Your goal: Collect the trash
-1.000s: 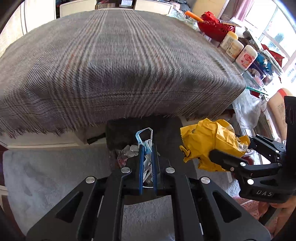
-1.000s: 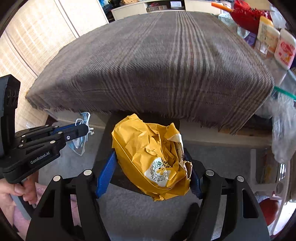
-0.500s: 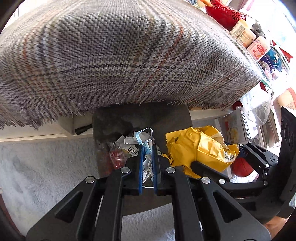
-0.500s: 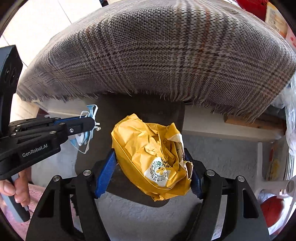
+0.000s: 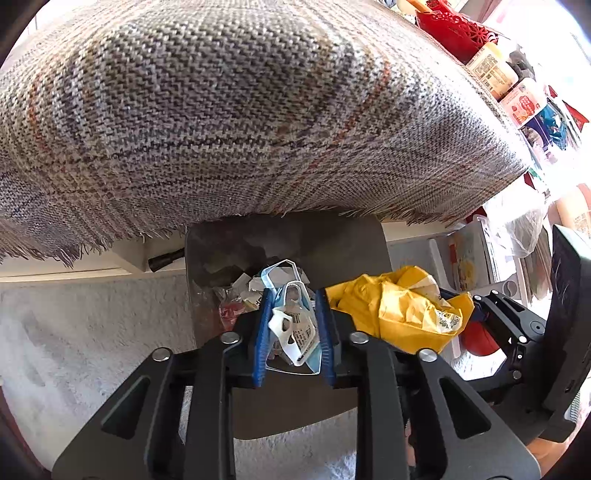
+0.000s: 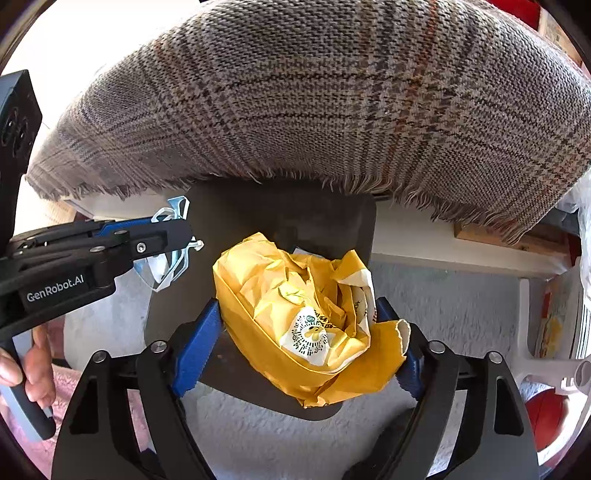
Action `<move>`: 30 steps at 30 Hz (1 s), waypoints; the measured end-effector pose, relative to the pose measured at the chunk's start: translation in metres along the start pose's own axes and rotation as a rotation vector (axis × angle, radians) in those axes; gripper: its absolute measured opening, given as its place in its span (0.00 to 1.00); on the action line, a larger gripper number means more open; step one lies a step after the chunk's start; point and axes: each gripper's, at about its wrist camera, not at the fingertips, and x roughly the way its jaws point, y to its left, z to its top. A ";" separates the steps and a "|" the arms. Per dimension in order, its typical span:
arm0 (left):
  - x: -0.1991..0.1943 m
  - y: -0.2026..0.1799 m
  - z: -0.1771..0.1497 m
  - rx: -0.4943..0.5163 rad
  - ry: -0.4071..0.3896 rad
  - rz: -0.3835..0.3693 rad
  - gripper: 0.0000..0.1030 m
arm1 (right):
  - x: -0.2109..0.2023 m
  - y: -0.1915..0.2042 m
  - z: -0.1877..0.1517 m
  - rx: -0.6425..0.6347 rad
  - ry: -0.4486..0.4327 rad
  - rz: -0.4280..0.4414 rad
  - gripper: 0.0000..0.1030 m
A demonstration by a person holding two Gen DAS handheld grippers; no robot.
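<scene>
Under the edge of the plaid-covered table [image 5: 258, 110] stands a dark grey bin [image 5: 288, 236] with scraps of trash [image 5: 236, 295] inside. My left gripper [image 5: 293, 295] hangs over it and its jaws are opening. A clear plastic wrapper with a white label [image 5: 295, 328] sits tilted and loose between the blue pads [image 5: 262, 332]. My right gripper [image 6: 299, 302] is beside it over the bin [image 6: 280, 218], jaws opening too. A crumpled yellow paper bag [image 6: 303, 317] still spans both of its pads [image 6: 199, 339]. The left gripper [image 6: 181, 236] shows from the side with the wrapper [image 6: 170, 258] dangling.
A red basket [image 5: 454, 26], lotion bottles [image 5: 524, 103] and a thin plastic bag [image 5: 524, 221] crowd the table's right end. Pale carpet [image 5: 74, 332] lies around the bin. A red ball [image 6: 546, 406] sits low on the right. A hand [image 6: 22, 362] holds the left gripper's handle.
Both grippers came down over the bin, closer under the table edge. The left pads have spread apart and the wrapper has tilted loose. The right pads have widened a little around the yellow bag.
</scene>
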 end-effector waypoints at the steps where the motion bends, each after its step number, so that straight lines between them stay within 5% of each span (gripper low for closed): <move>1: -0.002 0.000 0.000 0.000 -0.005 -0.006 0.26 | -0.002 0.001 0.000 -0.004 -0.002 0.003 0.83; 3: -0.006 -0.001 0.000 0.001 -0.012 -0.013 0.27 | -0.003 0.003 -0.001 -0.012 -0.009 0.004 0.84; 12: -0.016 0.004 0.000 -0.006 -0.032 -0.008 0.64 | -0.008 0.001 -0.003 -0.017 -0.013 -0.022 0.89; 21: -0.037 0.003 -0.001 0.011 -0.096 0.015 0.89 | -0.017 -0.008 -0.004 -0.012 -0.023 -0.041 0.97; 30: -0.081 -0.004 -0.012 0.043 -0.194 0.035 0.92 | -0.053 -0.017 -0.005 0.037 -0.092 -0.024 0.97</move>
